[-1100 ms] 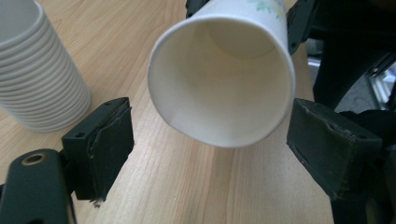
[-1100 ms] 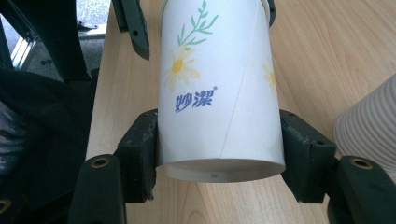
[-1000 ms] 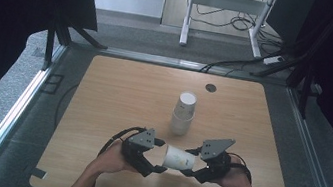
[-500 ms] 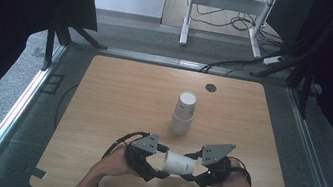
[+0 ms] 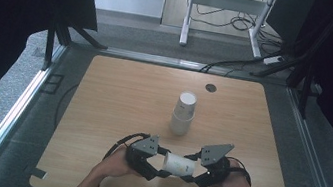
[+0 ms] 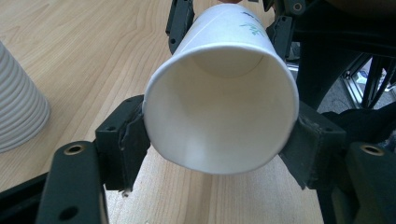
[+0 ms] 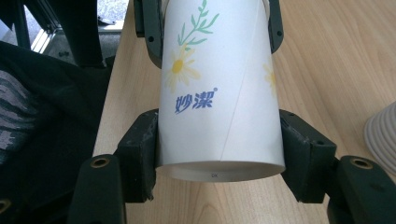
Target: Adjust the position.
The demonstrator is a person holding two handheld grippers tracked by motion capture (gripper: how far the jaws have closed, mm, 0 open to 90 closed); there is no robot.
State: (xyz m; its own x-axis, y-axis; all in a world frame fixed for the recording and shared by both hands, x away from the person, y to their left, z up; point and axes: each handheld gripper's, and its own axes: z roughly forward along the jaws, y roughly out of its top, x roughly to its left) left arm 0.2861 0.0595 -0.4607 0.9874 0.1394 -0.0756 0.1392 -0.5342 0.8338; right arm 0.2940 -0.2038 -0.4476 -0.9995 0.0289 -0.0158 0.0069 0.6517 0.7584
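A white paper cup (image 5: 179, 165) with a flower print lies on its side just above the wooden table (image 5: 118, 96), near the front edge, held between both grippers. My left gripper (image 5: 162, 165) grips its open mouth end; its jaws have just been closing, and in the left gripper view the pads (image 6: 130, 135) press on the rim of the cup (image 6: 219, 121). My right gripper (image 5: 191, 171) is shut on the base end, with the cup (image 7: 219, 116) pinched between its pads (image 7: 142, 149). Each gripper view shows the other gripper's jaws farther along the cup.
A stack of white paper cups (image 5: 183, 114) stands upside down in the middle of the table, also seen as a ribbed stack (image 6: 18, 116) and at the right edge as that stack (image 7: 383, 135). A dark round grommet (image 5: 211, 87) sits near the far edge.
The left gripper's jaws, wide apart around the cup's mouth before, have closed onto it. The right gripper has kept its grip, and both hands have barely shifted.
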